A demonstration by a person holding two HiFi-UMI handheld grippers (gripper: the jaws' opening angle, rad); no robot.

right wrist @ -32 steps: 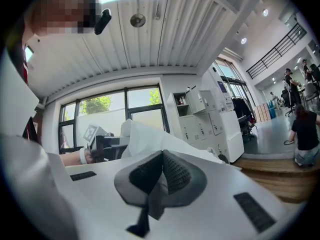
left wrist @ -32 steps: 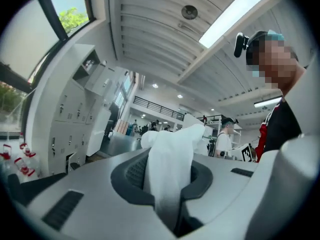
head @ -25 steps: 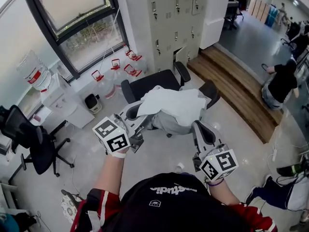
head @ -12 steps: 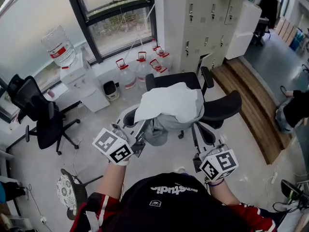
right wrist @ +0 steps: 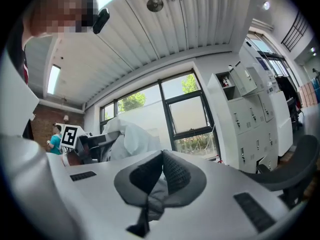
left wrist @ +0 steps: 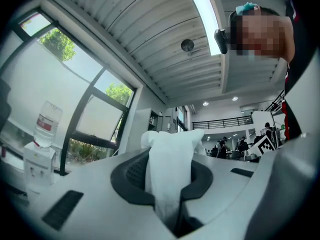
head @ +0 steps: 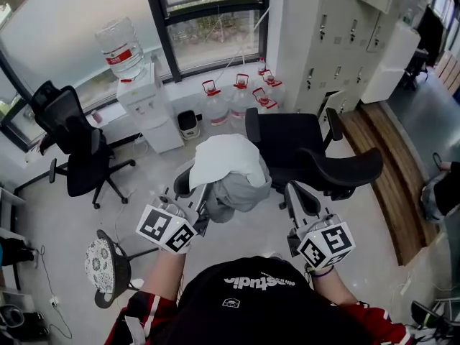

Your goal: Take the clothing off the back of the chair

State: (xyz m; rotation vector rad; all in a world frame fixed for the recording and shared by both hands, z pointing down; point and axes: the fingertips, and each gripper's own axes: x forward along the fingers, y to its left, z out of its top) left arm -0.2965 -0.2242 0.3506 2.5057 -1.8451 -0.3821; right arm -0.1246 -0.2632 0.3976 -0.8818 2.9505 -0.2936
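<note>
The clothing [head: 228,165], white over grey, hangs bunched in the air between your two grippers. Your left gripper [left wrist: 169,171] is clamped on its white fabric, and your right gripper [right wrist: 161,171] is clamped on a grey fold. Just past the right gripper, the black chair [head: 316,149] stands on a pale floor [head: 144,192]. Water jugs [head: 215,106] sit under the window [head: 215,42].

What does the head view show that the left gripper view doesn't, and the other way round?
Only the head view: the black chair, its back bare, and the water jugs. Only the left gripper view: the ceiling light strip and the pads of the left hand-held gripper clamped on the clothing. Both: the clothing, the water dispenser, the window.
</note>
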